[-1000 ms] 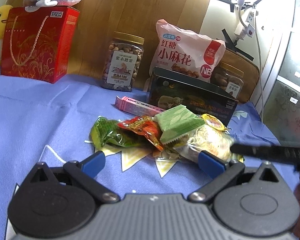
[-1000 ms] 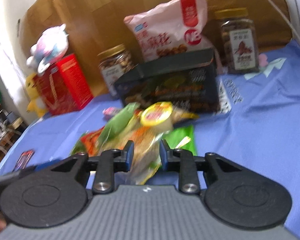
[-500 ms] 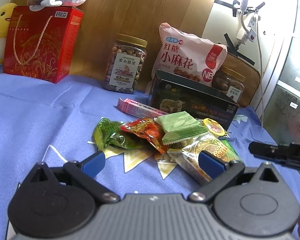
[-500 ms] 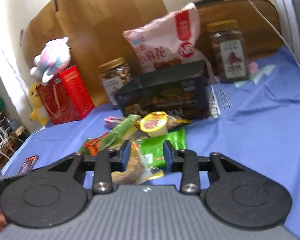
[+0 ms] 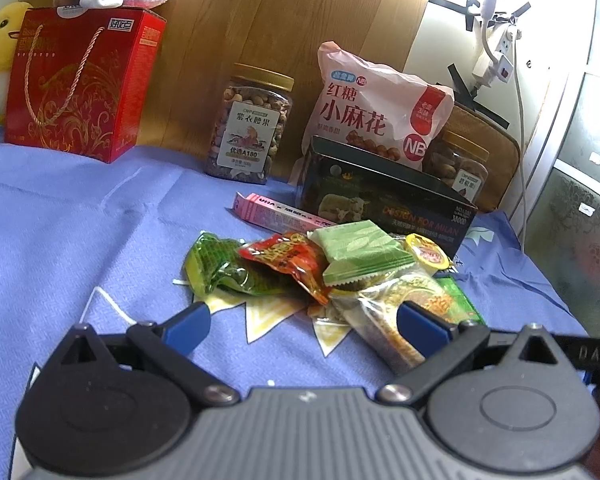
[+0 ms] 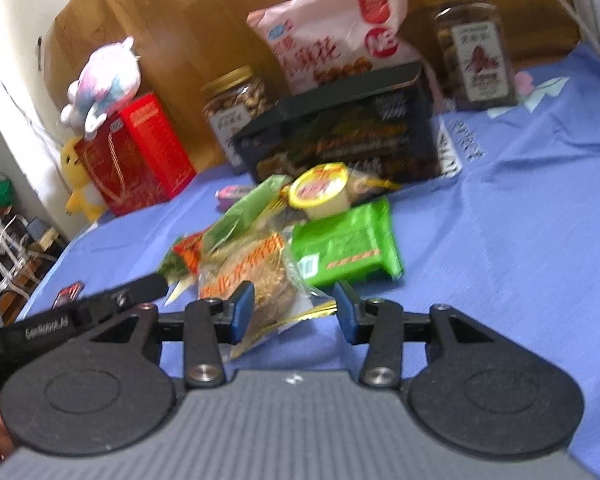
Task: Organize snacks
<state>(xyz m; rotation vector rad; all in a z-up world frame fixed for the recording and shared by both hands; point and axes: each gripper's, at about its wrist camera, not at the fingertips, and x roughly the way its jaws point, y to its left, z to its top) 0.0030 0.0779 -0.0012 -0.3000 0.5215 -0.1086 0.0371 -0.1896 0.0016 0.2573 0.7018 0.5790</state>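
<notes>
Right wrist: blurred; clear packet (image 6: 256, 280) corner hidden behind gripper (image 6: 294, 312).

Blue cloth (image 5: 80, 220) with pale yellow star print; red gift box (image 5: 80, 84) with gold swirls; pink snack bag (image 5: 372, 108); bright green wrapper (image 6: 346, 250); gold-lidded jar (image 5: 250, 128).

Left tongs (image 5: 300, 326) low over the blue cloth (image 5: 80, 232), jaws spread wide with nothing between them; the right blue pad overlaps a clear noodle packet (image 5: 384, 312) in the picture. Beyond lies a snack heap: green packet (image 5: 216, 268), red packet (image 5: 288, 260), pale green wafer pack (image 5: 360, 252), yellow-lidded cup (image 5: 428, 254). Behind stand a dark tin box (image 5: 384, 204), pink carton (image 5: 276, 212), nut jar (image 5: 252, 132), pink bag (image 5: 376, 108) and red gift box (image 5: 80, 84)
</notes>
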